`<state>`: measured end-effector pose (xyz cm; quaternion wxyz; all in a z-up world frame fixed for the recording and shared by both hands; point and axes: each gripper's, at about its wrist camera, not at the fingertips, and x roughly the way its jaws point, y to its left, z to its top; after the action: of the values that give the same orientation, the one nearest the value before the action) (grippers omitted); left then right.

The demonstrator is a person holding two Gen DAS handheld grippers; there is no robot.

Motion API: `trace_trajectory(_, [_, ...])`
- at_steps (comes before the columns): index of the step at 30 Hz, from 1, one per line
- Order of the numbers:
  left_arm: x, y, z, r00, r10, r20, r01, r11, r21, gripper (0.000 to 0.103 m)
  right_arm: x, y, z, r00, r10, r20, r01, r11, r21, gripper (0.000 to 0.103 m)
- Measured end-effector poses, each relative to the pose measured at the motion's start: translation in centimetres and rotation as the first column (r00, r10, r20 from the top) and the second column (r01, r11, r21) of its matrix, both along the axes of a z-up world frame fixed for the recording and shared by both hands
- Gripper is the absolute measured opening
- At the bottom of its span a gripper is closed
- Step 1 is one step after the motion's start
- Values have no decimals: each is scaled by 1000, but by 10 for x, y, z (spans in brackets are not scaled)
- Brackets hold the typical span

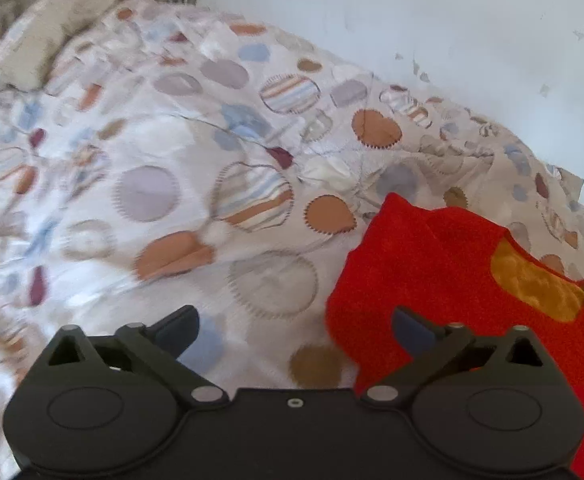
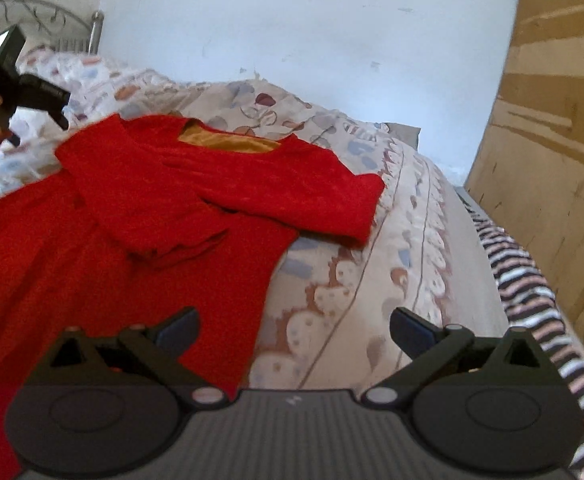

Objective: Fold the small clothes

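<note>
Red shirt [image 2: 180,216] lies on the patterned bedspread [image 1: 172,160], one sleeve folded in; left gripper [image 1: 294,330] and right gripper [image 2: 294,330] both spread wide, holding nothing.

The shirt [image 2: 140,216] lies on the bed [image 2: 372,280], left of centre in the right wrist view; the left hand-held gripper [image 2: 58,114] sits upper left, a pillow [image 1: 52,40] upper left in the left wrist view.

Left wrist cam: low over the bedspread [image 1: 140,184], facing the wall [image 1: 412,20] and headboard end. Right wrist cam: low at the bed's right edge, facing the same wall, cardboard [image 2: 552,140] at right. Shared: red shirt [image 1: 432,280] [image 2: 152,200], bedspread, wall.
</note>
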<state>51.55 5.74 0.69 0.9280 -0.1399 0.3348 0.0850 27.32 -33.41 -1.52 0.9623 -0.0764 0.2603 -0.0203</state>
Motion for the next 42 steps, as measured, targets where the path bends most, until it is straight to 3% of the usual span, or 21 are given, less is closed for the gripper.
trace_trajectory(4, [-56, -3, 7, 999, 9, 42, -10, 1000, 22, 102, -34, -2, 7, 1000, -15, 16, 15, 1000, 25, 103])
trace_trajectory(7, [-97, -4, 7, 998, -35, 50, 34, 999, 24, 102, -54, -1, 9, 1000, -23, 12, 23, 999, 49, 103])
trace_trajectory(11, [-153, -8, 2, 992, -113, 64, 107, 991, 81, 102, -80, 3, 7, 1000, -2, -6, 2, 999, 38, 103])
trace_trajectory(16, [-211, -12, -3, 973, -216, 78, 199, 963, 183, 102, -111, 12, 2, 999, 43, -21, -44, 998, -44, 103])
trace_trajectory(22, [-262, -21, -11, 946, -316, 65, 292, 925, 245, 102, -141, 14, 3, 994, 109, -14, -109, 994, -26, 103])
trace_trajectory(27, [-284, -28, -21, 929, -367, 44, 343, 900, 270, 102, -152, 24, 0, 985, 171, -29, -173, 983, -69, 103])
trace_trajectory(31, [-290, -31, -27, 928, -372, 23, 353, 895, 273, 102, -150, 40, -4, 978, 204, -34, -206, 975, -84, 103])
trace_trajectory(36, [-291, -29, -29, 940, -342, 8, 330, 911, 247, 102, -136, 56, -12, 990, 127, -60, -134, 981, -140, 102])
trace_trajectory(39, [-290, -28, -29, 942, -335, 3, 325, 917, 231, 102, -139, 64, -16, 996, 94, -7, -94, 976, -197, 102])
trace_trajectory(42, [-290, -28, -29, 941, -337, -4, 329, 914, 239, 102, -141, 63, -14, 997, -66, 32, 72, 966, -248, 102])
